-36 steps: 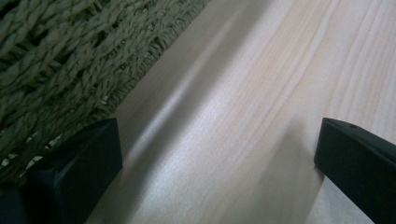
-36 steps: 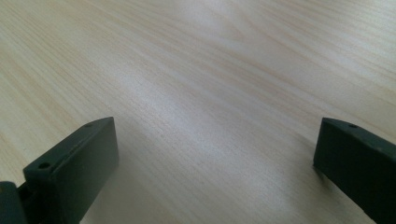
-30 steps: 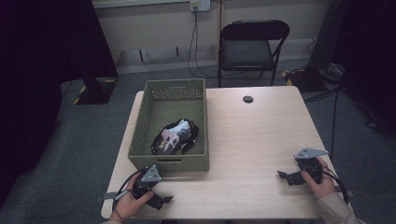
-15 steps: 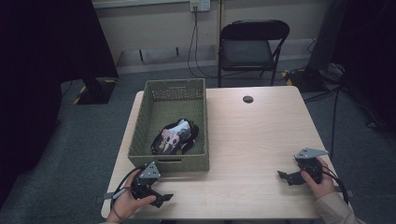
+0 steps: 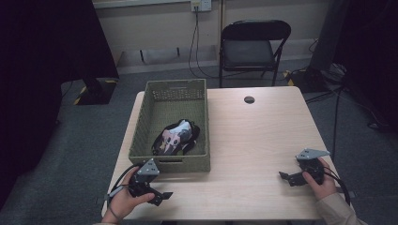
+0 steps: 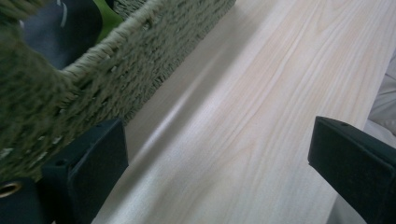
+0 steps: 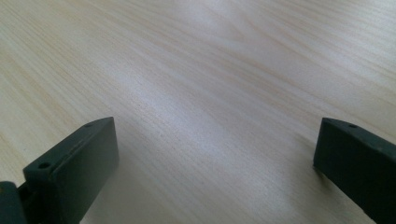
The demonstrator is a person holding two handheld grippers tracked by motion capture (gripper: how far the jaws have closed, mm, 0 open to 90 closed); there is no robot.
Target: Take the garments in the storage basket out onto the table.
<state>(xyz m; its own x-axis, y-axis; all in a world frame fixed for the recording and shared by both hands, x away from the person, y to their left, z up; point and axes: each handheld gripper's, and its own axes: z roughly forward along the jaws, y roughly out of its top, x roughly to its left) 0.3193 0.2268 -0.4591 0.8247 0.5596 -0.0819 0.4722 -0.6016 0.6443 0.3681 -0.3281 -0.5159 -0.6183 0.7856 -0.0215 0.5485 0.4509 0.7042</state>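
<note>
Two tongs are held low over the bench's [image 5: 253,140] near edge, both with jaws apart and nothing between them. The left tongs [image 5: 162,196] are held just before the near wall of the basket [image 5: 141,140], close to the near left corner; the right tongs [image 5: 284,176] are kept well apart from it, by the near right corner. The basket's long axis runs from near edge to far edge. A mask [image 5: 176,137] lies inside it, toward the near end; its straps are hard to make out. In the left gripper view the basket [image 6: 116,65] is blurred and cut off.
</note>
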